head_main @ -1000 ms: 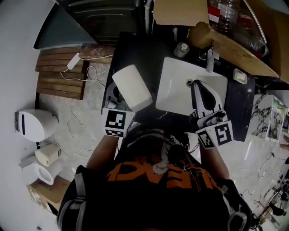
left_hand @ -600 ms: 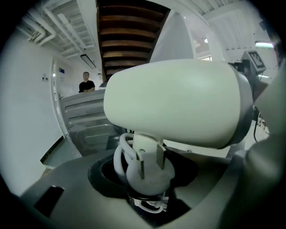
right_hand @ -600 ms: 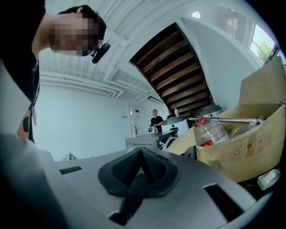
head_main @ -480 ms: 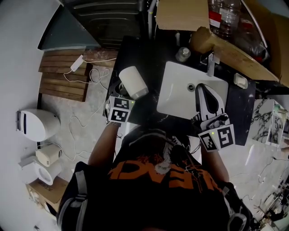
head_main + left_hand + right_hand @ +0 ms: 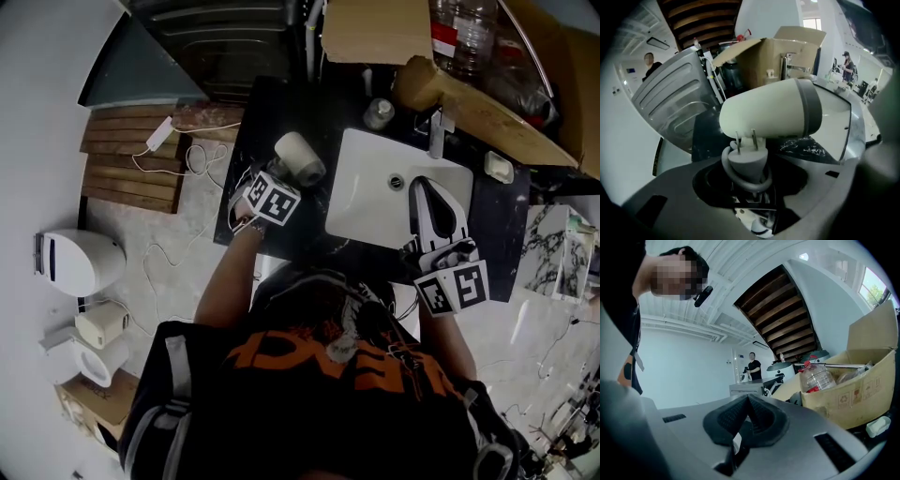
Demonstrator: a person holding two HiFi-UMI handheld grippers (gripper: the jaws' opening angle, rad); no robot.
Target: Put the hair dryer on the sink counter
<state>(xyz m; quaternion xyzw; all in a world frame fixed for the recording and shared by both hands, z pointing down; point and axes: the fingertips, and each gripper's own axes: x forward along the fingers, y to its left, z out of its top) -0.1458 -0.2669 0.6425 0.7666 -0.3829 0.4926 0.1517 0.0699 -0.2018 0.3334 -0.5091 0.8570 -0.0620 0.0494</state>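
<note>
1. One hair dryer point(image 5: 773, 110), cream with a grey band, is clamped in the left tongs point(image 5: 281, 184). It sits over the dark surface point(image 5: 258, 122), just left of the basin. I cannot tell whether it touches the surface.
2. One plug point(image 5: 747, 160) with two prongs points up between the left jaws, and its grey cord point(image 5: 740, 178) is looped round it.
3. The right tongs point(image 5: 420, 192) are pressed together with nothing between them. They hang over the one white basin point(image 5: 361, 187).
4. One faucet point(image 5: 436, 129) stands at the basin's back edge, with a small round lidded item point(image 5: 378, 112) beside it and a small white dish point(image 5: 499, 166) to the right.
5. One open cardboard box point(image 5: 469, 103) crowds the back right, with plastic bottles point(image 5: 472, 28) inside.
6. On the floor to the left are one toilet point(image 5: 80, 258), a wooden slat mat point(image 5: 127, 169) and a white adapter point(image 5: 157, 131) with a cable.
</note>
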